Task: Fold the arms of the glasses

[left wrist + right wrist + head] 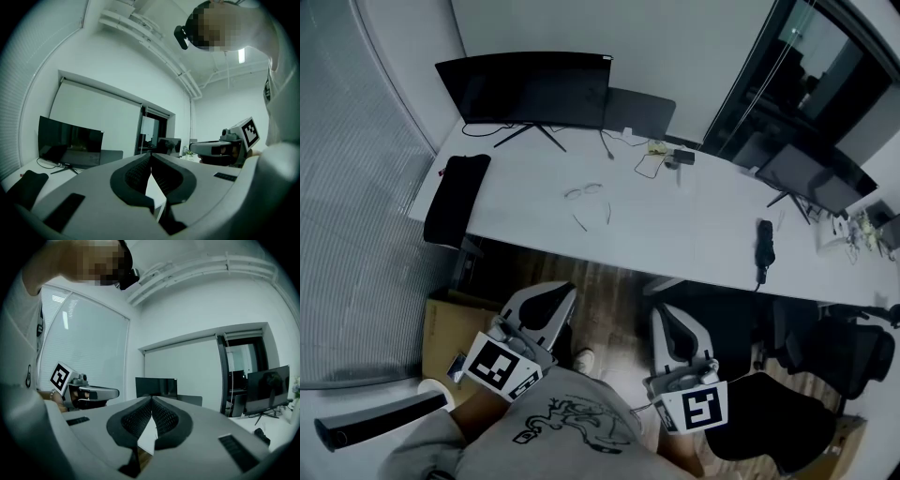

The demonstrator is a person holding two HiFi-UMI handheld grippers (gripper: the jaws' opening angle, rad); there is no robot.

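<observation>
White desk (694,225), glasses (587,192) well inside edges

The table (694,230) is a smooth, matt white slab, and the glasses (584,191) on it look like thin bare wire. At the table's far edge the monitor (525,89) has a glossy black screen, and below its near edge the floor (609,277) is brown wood plank. The left gripper (561,292) and right gripper (667,317) have pale, matt plastic shells, with black, finely ribbed, rubbery-looking pads (137,419).
</observation>
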